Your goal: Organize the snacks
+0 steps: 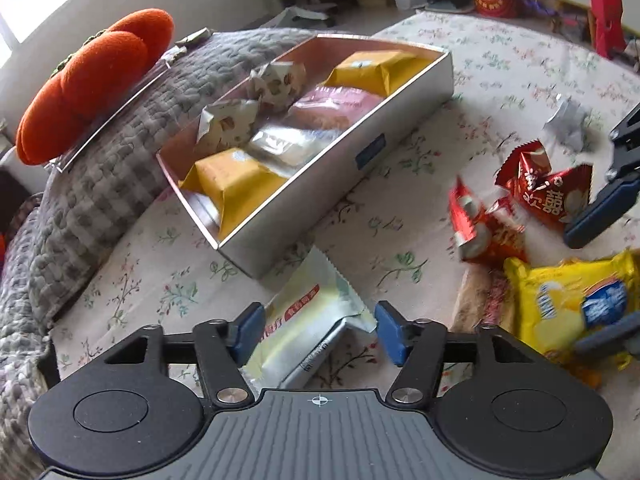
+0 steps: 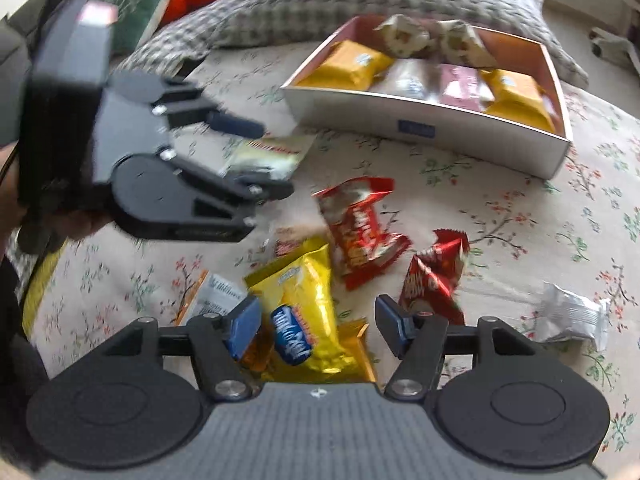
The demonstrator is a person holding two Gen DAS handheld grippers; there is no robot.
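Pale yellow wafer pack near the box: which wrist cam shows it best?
Left wrist. The pale yellow wafer pack lies large and sharp between the open left tongs. In the right wrist view it is small, blurred and partly hidden by those tongs.

Box [image 1: 404, 114] on the bed [image 1: 500, 64], with wrapped snacks [image 1: 360, 70] inside it. Quilt [image 1: 120, 152] behind the box. Pale packet [image 1: 308, 328] just in front of the box, between the left fingers [image 1: 250, 330]. 2 packets [image 2: 362, 228] farther right, bag [image 2: 304, 304] nearer, between the right fingers [image 2: 246, 326]. Crumpled packet [image 2: 572, 316] far right, apart.
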